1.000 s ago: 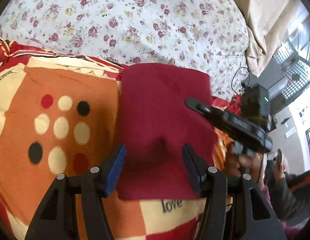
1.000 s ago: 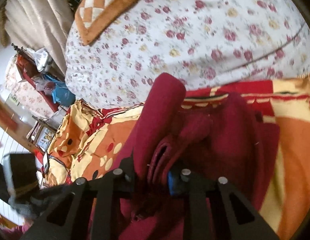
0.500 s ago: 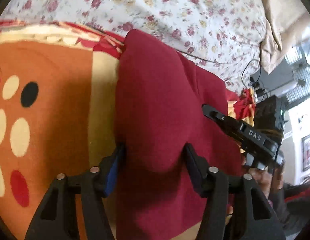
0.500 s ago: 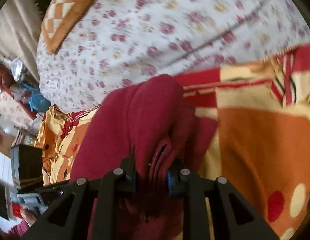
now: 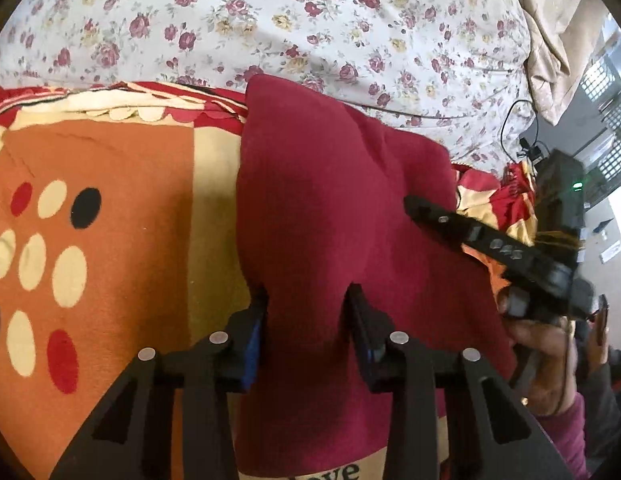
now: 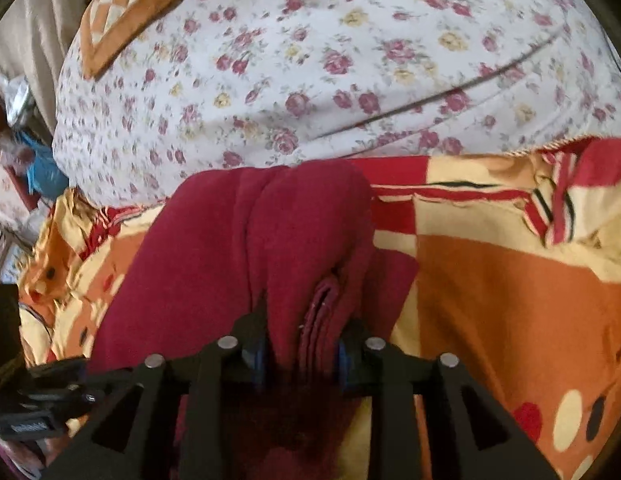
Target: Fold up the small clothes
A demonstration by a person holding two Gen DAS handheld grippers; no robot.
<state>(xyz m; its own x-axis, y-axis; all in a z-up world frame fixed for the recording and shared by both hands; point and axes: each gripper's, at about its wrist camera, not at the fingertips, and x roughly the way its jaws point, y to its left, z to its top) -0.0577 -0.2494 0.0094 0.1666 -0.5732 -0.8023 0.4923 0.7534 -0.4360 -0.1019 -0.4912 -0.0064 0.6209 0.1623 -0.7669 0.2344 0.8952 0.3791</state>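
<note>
Grippers hold the maroon garment (image 5: 334, 208) from two sides. The left gripper (image 5: 306, 320) has its blue-padded jaws pressed into a bunched fold near the garment's near edge, the cloth bulging up between and beyond them. The right gripper (image 6: 300, 344) is clamped on a stack of layered edges, several hems visible side by side between its pads. In the left wrist view the right gripper's dark fingers reach in from the right, lying over the far side of the cloth.

The garment looks like a soft, thick knit or fleece: light, limp, not slippery, likely to sag and unroll wherever it is unsupported. Pinching all layers together at the hems, as the right gripper does, seems the surest hold.

Both tools point forward and slightly down over the orange patterned blanket (image 5: 110, 248), on which the garment lies; a floral quilt (image 5: 310, 24) rises behind, with a checked cushion (image 6: 130, 4) on it.
</note>
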